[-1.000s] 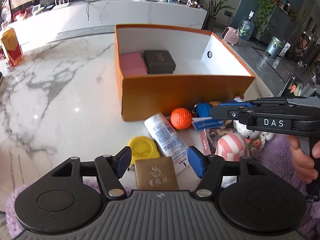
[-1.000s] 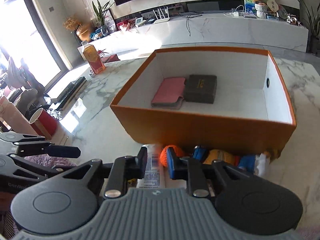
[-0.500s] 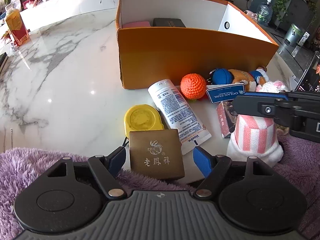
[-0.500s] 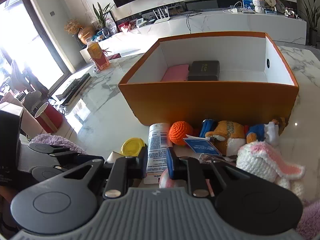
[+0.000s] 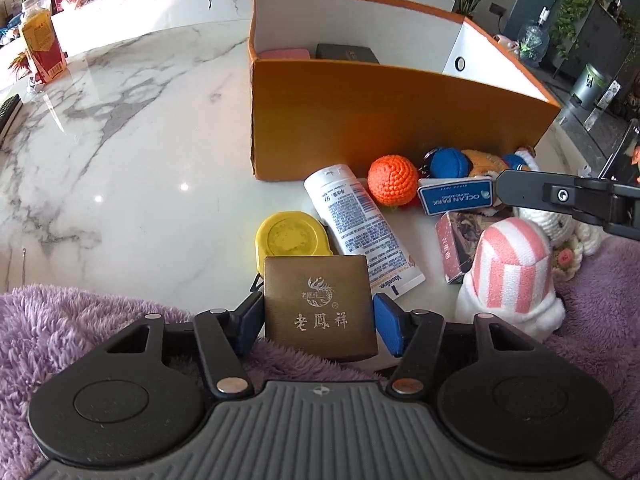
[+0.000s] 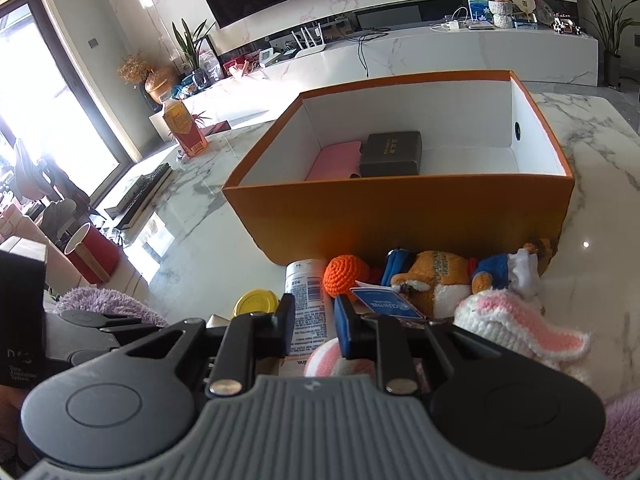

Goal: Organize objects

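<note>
Fingers (image 5: 252, 322) of left gripper (image 5: 318, 320) closing, bronze box (image 5: 320, 308) squarely between them; left pad touching, right just clear.

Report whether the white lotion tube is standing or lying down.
Lying down. The white lotion tube rests flat on the marble table, outside the orange box, beside the orange crocheted ball.

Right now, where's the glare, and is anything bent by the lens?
Left wrist view: small bright glints on the marble table, and the orange box has bowed edges from the fisheye. Right wrist view: the window at left is blown out white, and sunlight washes the white counter.
</note>
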